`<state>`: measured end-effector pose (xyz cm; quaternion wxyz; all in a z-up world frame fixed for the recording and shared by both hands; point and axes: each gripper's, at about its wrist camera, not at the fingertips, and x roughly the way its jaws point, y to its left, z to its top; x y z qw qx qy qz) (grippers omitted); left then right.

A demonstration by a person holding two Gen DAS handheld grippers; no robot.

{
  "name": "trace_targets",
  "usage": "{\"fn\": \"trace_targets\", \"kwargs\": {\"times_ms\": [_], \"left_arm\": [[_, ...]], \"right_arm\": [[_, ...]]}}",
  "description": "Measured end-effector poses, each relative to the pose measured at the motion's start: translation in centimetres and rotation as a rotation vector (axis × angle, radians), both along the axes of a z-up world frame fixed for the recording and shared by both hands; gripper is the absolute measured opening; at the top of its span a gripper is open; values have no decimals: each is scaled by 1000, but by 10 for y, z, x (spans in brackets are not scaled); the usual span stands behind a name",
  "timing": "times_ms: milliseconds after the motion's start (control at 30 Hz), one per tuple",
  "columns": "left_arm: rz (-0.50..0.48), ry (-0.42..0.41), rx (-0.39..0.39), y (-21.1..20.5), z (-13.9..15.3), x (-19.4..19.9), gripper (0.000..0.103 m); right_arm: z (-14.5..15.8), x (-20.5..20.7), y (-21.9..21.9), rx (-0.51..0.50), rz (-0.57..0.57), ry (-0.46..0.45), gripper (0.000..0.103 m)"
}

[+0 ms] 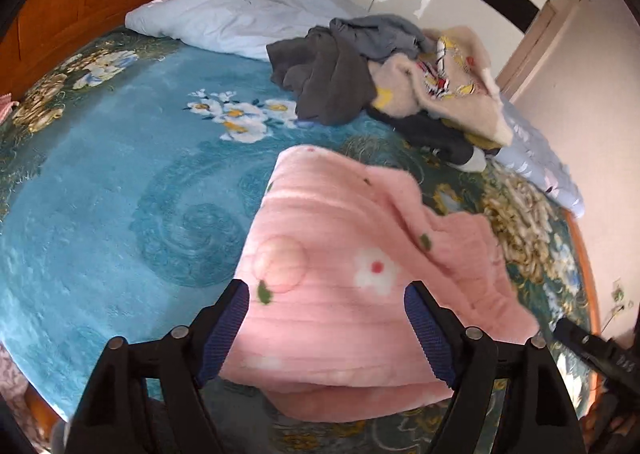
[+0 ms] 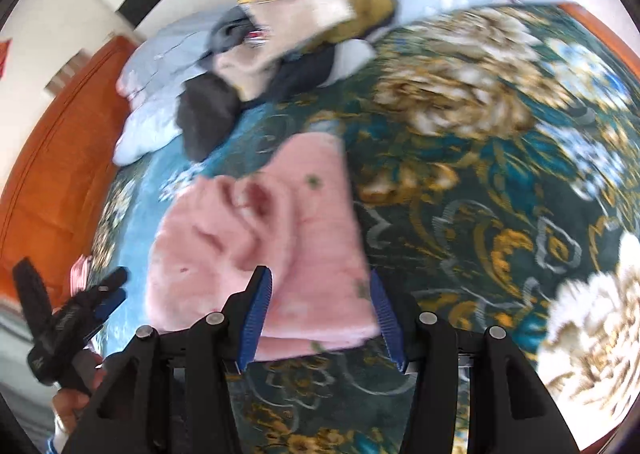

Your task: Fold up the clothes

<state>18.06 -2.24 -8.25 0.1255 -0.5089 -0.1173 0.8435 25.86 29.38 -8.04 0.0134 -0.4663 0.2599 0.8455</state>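
A pink fleece garment (image 1: 352, 238) with white flowers lies folded on the bed blanket (image 1: 120, 182). My left gripper (image 1: 326, 288) hovers over its near part with the blue pads wide apart and nothing pressed between them. In the right wrist view, which is blurred, the same pink garment (image 2: 256, 222) lies below my right gripper (image 2: 318, 274). That gripper's jaws stand half apart, with the garment's near right corner showing in the gap beneath them. The left gripper (image 2: 108, 290) also appears at the left edge of that view, held by a hand (image 2: 72, 402).
A pile of unfolded clothes (image 1: 360, 66), grey, dark and beige, lies at the far side of the bed. Pillows and a pale duvet (image 1: 240, 2) lean against the orange headboard (image 1: 72, 2). A light quilt (image 1: 536, 158) lies along the right edge by the wall.
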Motion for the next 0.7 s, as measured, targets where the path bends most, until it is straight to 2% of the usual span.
{"fn": "trace_targets", "kwargs": {"times_ms": [67, 167, 233, 300, 400, 467, 500, 600, 700], "left_arm": [[-41, -44, -16, 1, -5, -7, 83], [-91, -29, -104, 11, -7, -7, 83], [-108, -58, -113, 15, -14, -7, 83], [-94, -101, -127, 13, -23, -12, 83], [-29, -149, -93, 1, -31, -17, 83], [23, -159, -57, -9, -33, -18, 83], [42, -165, -39, -14, -34, -18, 83], [66, -188, 4, -21, -38, -19, 83], [84, -207, 32, -26, -41, -20, 83]], "right_arm": [[7, -18, -21, 14, 69, 35, 52], [9, -47, -53, 21, 169, 41, 52], [1, -66, -68, 20, 222, 20, 52], [-13, -83, -76, 32, 224, -21, 52], [-34, -100, -74, 81, 164, -86, 52], [-42, -105, -67, 80, 135, -98, 52], [-45, -107, -62, 71, 118, -100, 52], [-53, -111, -50, -41, 81, -117, 52], [-48, -113, -59, -34, 135, -91, 55]]}}
